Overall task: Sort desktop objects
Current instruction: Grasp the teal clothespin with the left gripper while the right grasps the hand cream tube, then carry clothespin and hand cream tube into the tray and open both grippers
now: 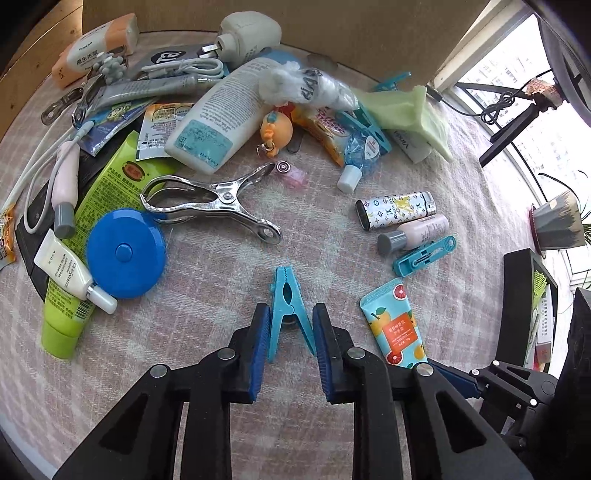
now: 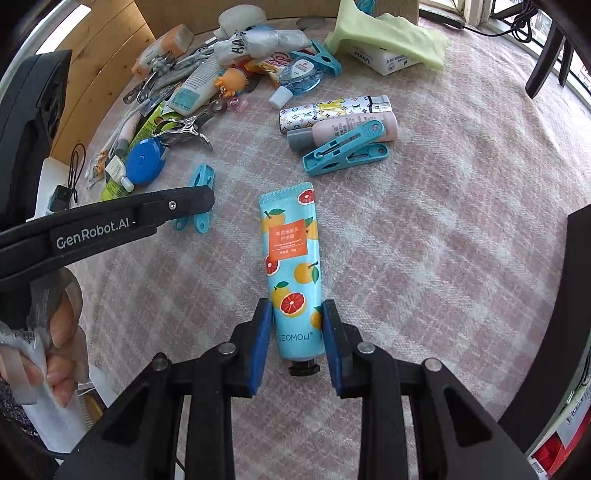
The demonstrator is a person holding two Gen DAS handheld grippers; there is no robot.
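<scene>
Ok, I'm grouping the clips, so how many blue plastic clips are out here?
3 blue clips clearly: one between the left gripper's fingers, one beside the pink bottle, one under the gel bottle. A blue piece behind the green cloth may be a fourth.

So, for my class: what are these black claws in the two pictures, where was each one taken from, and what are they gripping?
No robot here: a person holds a two-finger gripper in each hand, each carrying a camera that looks along its fingers. The left camera shows the left gripper closed around a small blue clothespin. The right camera shows the right gripper squeezing a fruit-print hand cream tube, with the person's left hand at the edge. All lies on a pink checked cloth, beside a metal clamp, a blue tape measure and a larger blue clothespin.
</scene>
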